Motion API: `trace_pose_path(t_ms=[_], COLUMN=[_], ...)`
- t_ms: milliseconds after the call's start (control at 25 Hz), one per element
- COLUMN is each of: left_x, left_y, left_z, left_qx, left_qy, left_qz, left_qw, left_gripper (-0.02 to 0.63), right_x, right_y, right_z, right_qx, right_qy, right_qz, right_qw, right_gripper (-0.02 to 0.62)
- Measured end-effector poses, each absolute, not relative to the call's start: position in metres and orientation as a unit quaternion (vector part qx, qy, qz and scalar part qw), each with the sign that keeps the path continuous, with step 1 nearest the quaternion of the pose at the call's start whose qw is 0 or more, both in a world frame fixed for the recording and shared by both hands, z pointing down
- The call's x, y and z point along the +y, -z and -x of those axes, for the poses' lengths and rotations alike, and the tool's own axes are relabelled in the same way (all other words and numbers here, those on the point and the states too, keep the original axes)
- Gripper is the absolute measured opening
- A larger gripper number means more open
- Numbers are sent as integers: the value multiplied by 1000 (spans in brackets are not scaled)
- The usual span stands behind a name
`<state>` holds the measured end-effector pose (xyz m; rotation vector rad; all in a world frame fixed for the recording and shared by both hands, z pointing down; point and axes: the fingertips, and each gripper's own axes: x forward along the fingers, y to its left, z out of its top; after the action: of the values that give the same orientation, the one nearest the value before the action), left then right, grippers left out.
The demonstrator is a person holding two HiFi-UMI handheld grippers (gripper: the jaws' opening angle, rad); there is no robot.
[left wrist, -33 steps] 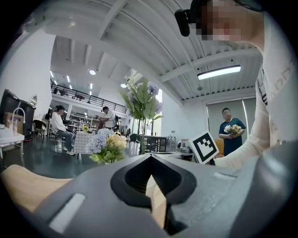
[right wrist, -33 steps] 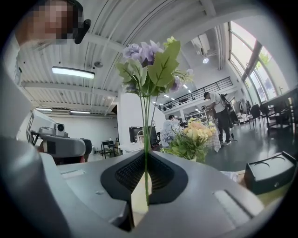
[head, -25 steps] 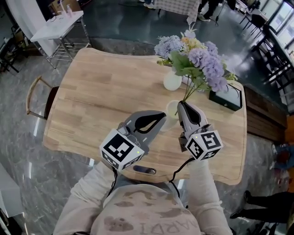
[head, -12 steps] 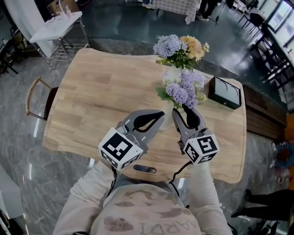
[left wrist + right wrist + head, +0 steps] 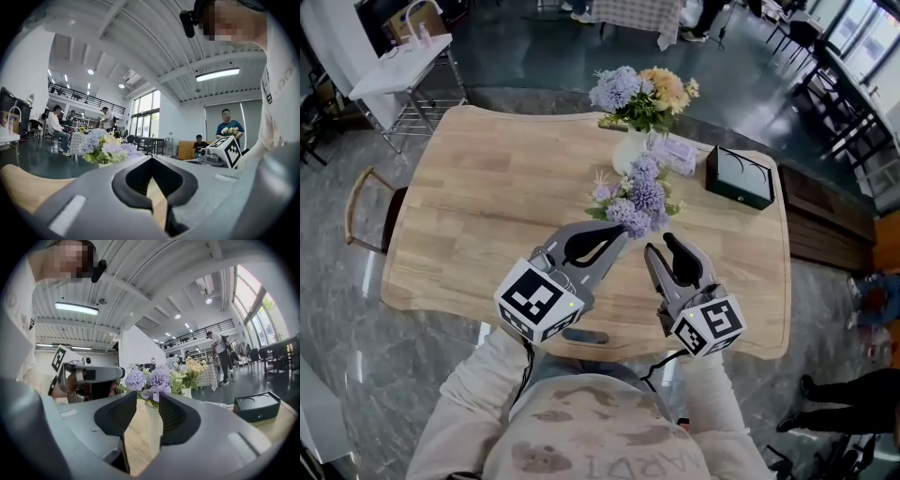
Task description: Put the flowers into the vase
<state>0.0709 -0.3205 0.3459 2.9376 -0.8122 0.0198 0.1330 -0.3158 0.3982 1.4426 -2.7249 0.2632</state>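
A bunch of purple flowers (image 5: 636,200) stands upright at mid-table, just beyond both grippers; the right gripper view shows the blooms (image 5: 152,379) right over its jaws. Their small pale vase is mostly hidden in the head view; a pale strip (image 5: 153,430) between the right jaws seems to be its wall. My right gripper (image 5: 661,246) is open, fingers spread, just short of the stems and holding nothing. My left gripper (image 5: 622,234) has its tips together, close against the bunch's left side. Nothing shows between those tips (image 5: 152,158).
A white vase (image 5: 628,150) with a mixed bouquet (image 5: 642,89) stands at the far edge of the wooden table (image 5: 487,206). Beside it lie a small packet (image 5: 675,153) and a black box (image 5: 739,176). A chair (image 5: 366,211) sits at the left.
The right gripper brought the purple bunch down from high on the right onto the vase spot, then opened and drew back. The left gripper has stayed where it was.
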Motion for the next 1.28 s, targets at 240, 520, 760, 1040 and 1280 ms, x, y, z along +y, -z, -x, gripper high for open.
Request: trace_pose_path(t_ms=[240, 520, 760, 1040, 1280], left_x=[-279, -231, -211, -203, -200], left_y=[-337, -325, -316, -305, -306], left_z=[-93, -107, -105, -93, -80], left_qx=[-255, -258, -259, -253, -248], left_qy=[-4, 0, 0, 5, 5], left_qz=[-966, -966, -966, -967, -969], left_qw=[33, 16, 5, -5, -5], left_gripper=[0, 2, 0, 2, 0], right_x=[-267, -221, -203, -197, -199], right_y=[-360, -325, -321, -315, -313], right_z=[-139, -137, -125, -110, -94], right_qx=[-878, -887, -891, -888, -887], right_qy=[-81, -57, -46, -44, -44], right_qz=[-471, -457, -451, -457, -459], right_qw=[-17, -34, -30, -31, -24], right_gripper=[115, 67, 45, 26, 25])
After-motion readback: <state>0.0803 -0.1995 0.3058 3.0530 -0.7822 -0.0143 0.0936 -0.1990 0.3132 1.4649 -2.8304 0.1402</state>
